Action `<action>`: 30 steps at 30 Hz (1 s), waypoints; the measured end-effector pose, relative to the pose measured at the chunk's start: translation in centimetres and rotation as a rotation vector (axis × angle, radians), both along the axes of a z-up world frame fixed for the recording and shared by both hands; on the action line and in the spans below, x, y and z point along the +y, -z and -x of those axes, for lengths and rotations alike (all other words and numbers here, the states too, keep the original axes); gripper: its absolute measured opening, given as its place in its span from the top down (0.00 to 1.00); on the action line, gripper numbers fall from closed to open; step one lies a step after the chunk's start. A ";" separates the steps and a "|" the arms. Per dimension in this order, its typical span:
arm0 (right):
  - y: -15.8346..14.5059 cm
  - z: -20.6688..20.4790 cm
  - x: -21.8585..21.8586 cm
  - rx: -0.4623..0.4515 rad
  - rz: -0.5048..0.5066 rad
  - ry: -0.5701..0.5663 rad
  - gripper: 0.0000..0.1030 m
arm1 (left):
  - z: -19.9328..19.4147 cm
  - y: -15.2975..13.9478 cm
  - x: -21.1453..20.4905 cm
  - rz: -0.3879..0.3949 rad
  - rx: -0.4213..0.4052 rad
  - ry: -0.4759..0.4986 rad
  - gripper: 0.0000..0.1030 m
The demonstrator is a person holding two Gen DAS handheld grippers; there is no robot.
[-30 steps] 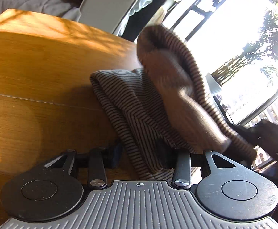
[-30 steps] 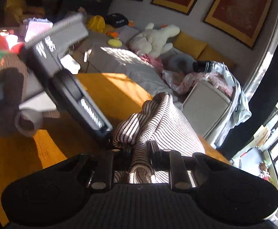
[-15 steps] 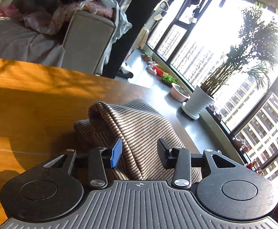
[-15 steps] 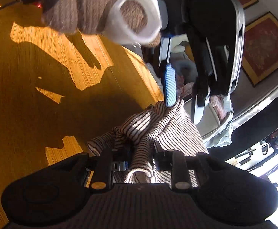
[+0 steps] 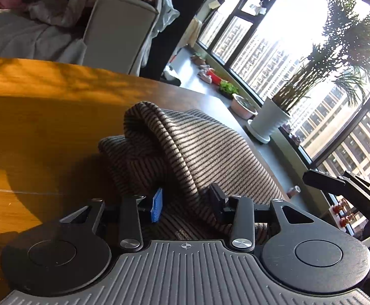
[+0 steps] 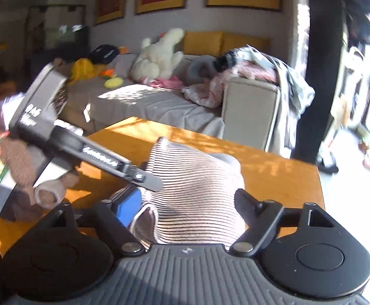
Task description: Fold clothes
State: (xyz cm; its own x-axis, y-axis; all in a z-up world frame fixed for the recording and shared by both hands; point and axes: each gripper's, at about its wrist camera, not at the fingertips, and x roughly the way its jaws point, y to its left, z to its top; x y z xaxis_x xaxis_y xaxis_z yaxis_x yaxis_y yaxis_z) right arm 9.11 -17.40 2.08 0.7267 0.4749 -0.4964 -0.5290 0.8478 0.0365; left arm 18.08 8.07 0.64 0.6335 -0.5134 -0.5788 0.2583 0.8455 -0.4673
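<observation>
Left gripper (image 5: 186,200) is clamped on a fold of the striped garment (image 5: 185,150), its blue pad and black pad pressing the cloth from either side. That garment lies bunched on the sunlit wooden worktop (image 5: 45,117). Right gripper (image 6: 187,203) has its jaws opening, spread wide with the striped cloth lying loose between them, neither pad pressing it.

Brown striped garment (image 5: 192,147), bunched on wooden table (image 5: 32,117)
</observation>
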 end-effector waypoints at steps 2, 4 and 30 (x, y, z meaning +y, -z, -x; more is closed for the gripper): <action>1.4 -1.6 -1.3 0.078 -0.052 0.047 0.16 | 0.0 0.0 0.0 0.004 0.000 0.002 0.58; 2.7 -2.4 -1.9 0.116 -0.064 0.081 0.15 | 0.0 0.1 0.1 0.009 0.002 0.004 0.58; 3.8 -7.1 -4.4 0.338 -0.421 -0.010 0.44 | -0.4 1.0 1.8 0.081 0.018 0.014 0.58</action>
State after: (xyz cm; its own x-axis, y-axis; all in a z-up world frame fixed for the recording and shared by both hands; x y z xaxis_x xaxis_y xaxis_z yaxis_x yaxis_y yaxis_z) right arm 16.19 -21.80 -1.72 0.5539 0.6890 -0.4674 -0.4364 0.7183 0.5418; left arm 18.46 9.91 -0.33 0.6160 -0.5676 -0.5462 0.2606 0.8012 -0.5387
